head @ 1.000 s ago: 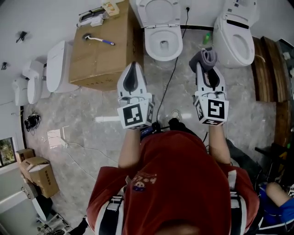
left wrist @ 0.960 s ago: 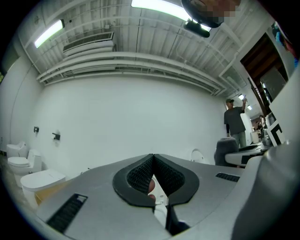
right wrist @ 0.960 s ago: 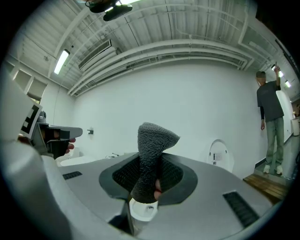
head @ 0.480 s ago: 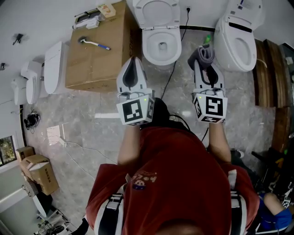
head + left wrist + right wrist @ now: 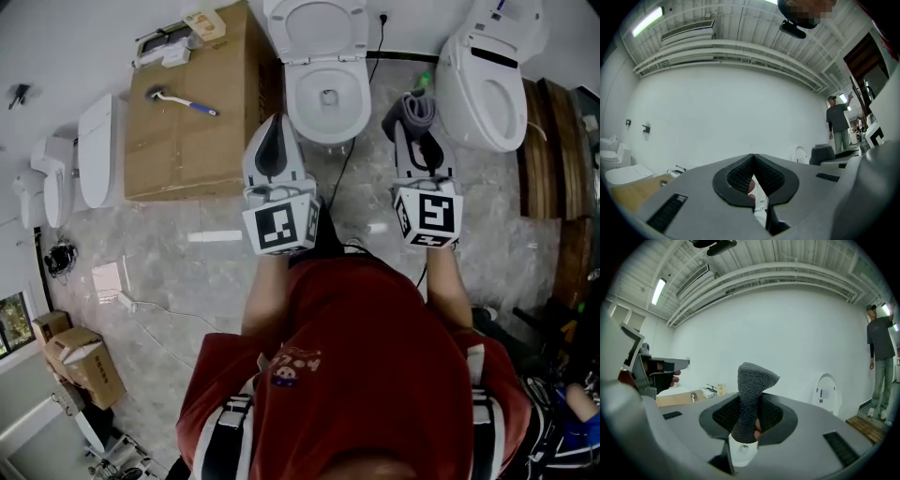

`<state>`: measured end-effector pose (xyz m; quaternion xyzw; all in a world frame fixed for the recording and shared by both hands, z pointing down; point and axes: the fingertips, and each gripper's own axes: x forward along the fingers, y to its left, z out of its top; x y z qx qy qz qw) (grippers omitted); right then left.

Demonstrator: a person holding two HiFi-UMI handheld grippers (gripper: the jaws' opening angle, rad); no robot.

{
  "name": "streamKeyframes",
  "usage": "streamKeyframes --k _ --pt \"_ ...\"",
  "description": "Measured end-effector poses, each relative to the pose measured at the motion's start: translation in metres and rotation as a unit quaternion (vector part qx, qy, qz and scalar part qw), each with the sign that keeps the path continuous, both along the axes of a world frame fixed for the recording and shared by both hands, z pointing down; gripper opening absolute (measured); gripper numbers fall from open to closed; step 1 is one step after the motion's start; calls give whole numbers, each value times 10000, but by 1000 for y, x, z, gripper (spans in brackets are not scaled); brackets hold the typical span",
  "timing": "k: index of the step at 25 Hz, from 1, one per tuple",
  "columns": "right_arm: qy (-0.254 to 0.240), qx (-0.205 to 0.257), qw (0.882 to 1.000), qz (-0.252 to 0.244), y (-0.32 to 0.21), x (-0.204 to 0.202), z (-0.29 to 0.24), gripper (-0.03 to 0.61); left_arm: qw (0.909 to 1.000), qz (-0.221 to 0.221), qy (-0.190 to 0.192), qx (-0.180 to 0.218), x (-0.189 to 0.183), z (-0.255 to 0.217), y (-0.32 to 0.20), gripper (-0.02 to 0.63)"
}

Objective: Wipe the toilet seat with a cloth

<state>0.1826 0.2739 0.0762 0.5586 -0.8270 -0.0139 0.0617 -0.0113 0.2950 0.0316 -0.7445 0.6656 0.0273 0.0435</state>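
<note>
Both grippers came forward with you since a second ago, so the toilet seat (image 5: 296,98) sat closer to their tips. Your right gripper (image 5: 413,128) was clamped on the grey cloth (image 5: 416,110), which bunched up past the jaws. Your left gripper (image 5: 273,127) was closed with nothing in it. Seat looked down, lid up, ahead and left of the cloth, long axis running away from you. Left tip was nearer the rim, but the cloth hand likely needed to swing left.

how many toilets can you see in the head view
4. An open toilet straight ahead, a second toilet to its right, and two closed toilets left of the cardboard box, by the wall. Others may be outside the frame.
</note>
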Motion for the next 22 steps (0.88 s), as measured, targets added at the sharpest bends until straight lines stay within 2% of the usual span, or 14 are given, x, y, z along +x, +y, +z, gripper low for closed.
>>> streamKeyframes --k 6,13,19,22 --pt "153 -175 9997 112 -75 -44 20 92 9997 203 71 -60 -38 20 -78 12" --pt "278 -515 9975 390 -172 -91 50 92 9975 576 412 -84 -70 40 -179 12" --pt "42 -601 9961 651 -235 -110 90 92 9952 731 589 -270 -91 80 -241 12" --pt "99 -723 9948 705 -265 -112 126 92 9951 718 601 -303 -95 109 -268 12"
